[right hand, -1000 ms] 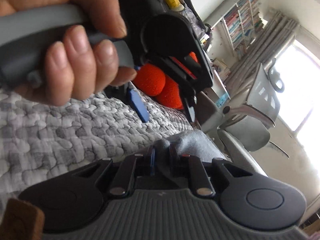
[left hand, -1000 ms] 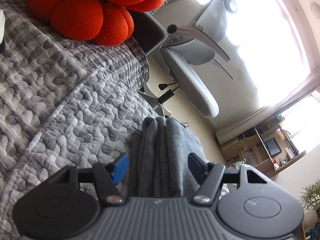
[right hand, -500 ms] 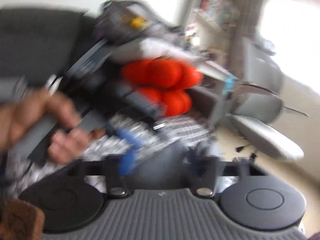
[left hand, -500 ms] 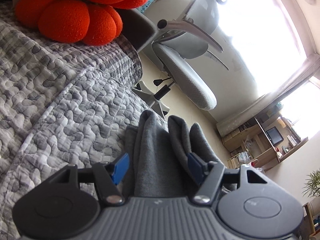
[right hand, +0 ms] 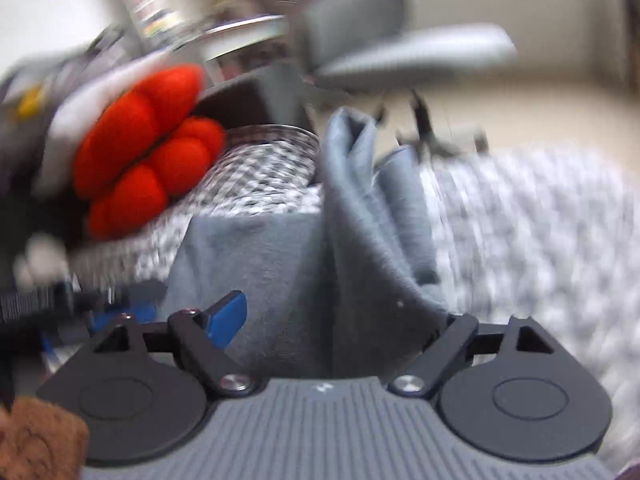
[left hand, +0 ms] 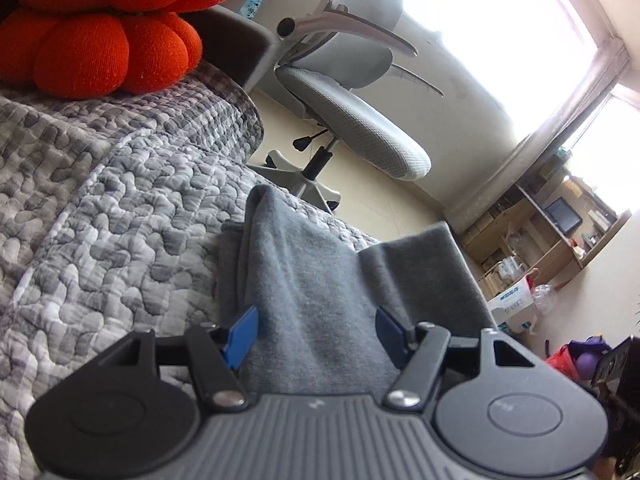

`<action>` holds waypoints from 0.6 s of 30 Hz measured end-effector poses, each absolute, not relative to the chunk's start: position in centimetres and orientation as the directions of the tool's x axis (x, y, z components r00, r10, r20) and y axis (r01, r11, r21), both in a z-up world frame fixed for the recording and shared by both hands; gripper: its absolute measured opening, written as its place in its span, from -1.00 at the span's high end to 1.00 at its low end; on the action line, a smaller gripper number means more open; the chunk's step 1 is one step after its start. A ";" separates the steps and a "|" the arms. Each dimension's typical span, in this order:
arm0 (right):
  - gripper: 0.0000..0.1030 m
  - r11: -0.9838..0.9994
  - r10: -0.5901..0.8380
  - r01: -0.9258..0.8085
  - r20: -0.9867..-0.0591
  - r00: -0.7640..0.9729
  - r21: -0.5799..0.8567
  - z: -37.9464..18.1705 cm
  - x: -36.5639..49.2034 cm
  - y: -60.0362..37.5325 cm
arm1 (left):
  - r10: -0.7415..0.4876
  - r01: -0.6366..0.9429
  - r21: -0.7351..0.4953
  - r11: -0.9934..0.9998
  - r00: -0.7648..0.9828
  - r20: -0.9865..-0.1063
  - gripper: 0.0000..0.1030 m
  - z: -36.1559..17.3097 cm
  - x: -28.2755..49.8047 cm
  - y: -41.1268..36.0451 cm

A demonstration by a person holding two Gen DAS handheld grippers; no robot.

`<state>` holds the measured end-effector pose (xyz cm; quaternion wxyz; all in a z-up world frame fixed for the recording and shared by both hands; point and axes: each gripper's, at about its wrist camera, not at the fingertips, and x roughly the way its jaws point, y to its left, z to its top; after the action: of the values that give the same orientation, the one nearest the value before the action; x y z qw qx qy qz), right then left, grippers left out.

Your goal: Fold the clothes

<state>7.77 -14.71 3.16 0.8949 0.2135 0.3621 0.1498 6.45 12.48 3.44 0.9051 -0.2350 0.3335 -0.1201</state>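
A grey garment (left hand: 320, 280) lies in loose folds on the quilted grey bedspread (left hand: 120, 220). My left gripper (left hand: 316, 330) is open, its blue pads on either side of the cloth close below. In the blurred right wrist view the same grey garment (right hand: 304, 264) lies between the spread jaws of my right gripper (right hand: 332, 316), which is open. One raised fold stands up in front of it and hides the right pad. The other gripper (right hand: 60, 304) shows at the left edge there.
An orange puffy cushion (left hand: 100, 32) sits at the head of the bed. A grey office chair (left hand: 352, 120) stands on the floor beside the bed edge. Shelves and bags (left hand: 540, 248) lie at the far right.
My right gripper was shut on the garment and has opened, swinging round to face the bed. The cloth has spread wider under the open left gripper, which tilted up slightly.
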 end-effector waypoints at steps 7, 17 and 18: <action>0.49 0.821 0.344 0.069 -0.588 0.732 0.566 3.2 6.8 -17.3 | -0.300 0.009 -0.427 0.904 0.724 -0.621 -0.28 2.7 7.0 11.9; 0.53 0.842 0.264 -0.344 -0.238 0.935 -0.416 5.3 -0.9 -1.0 | -0.307 -0.119 -0.571 0.812 0.744 -0.593 -0.26 2.2 6.8 16.3; 0.54 0.779 0.281 -0.354 -0.216 0.935 -0.517 4.2 -1.7 0.4 | -0.305 -0.139 -0.595 0.792 0.755 -0.581 -0.26 2.3 6.7 17.3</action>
<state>-1.73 0.43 4.23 0.9411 -0.2863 0.0636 0.1685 6.67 17.31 2.26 0.8805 -0.3193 0.3472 -0.0471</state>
